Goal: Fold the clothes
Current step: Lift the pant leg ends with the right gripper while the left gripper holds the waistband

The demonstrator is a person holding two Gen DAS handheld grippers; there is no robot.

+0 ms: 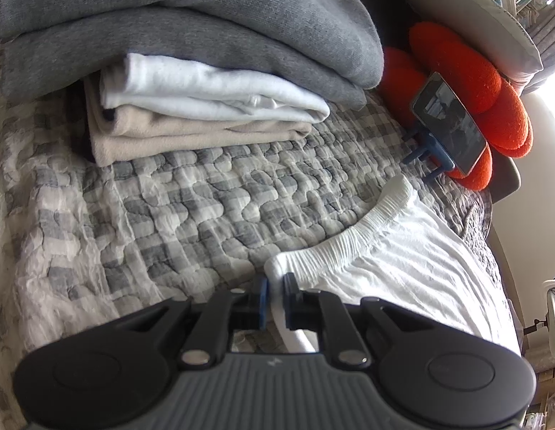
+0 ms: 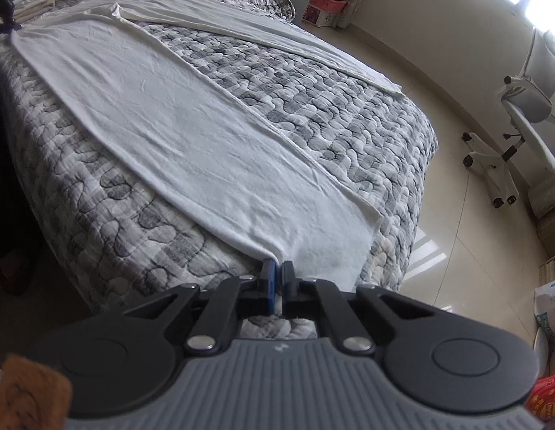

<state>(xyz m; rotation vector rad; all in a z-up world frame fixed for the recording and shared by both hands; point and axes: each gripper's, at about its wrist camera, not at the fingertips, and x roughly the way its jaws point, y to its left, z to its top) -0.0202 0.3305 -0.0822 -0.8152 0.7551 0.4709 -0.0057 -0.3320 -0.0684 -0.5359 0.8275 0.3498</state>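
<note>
White trousers (image 2: 177, 122) lie spread flat along the quilted bed (image 2: 313, 107), both legs stretched apart in a V. In the left wrist view their ribbed elastic waistband (image 1: 349, 236) curves across the quilt, and my left gripper (image 1: 275, 294) is shut on its near corner. My right gripper (image 2: 277, 279) is shut on the hem corner of the nearer leg at the foot of the bed. A stack of folded clothes (image 1: 191, 71), grey over white over beige, sits at the head end.
A phone (image 1: 449, 122) on a blue stand leans against an orange cushion (image 1: 467, 71). Beyond the bed's right edge are a shiny tiled floor (image 2: 456, 233) and a white office chair (image 2: 517, 114). Boxes (image 2: 549, 304) stand by the right wall.
</note>
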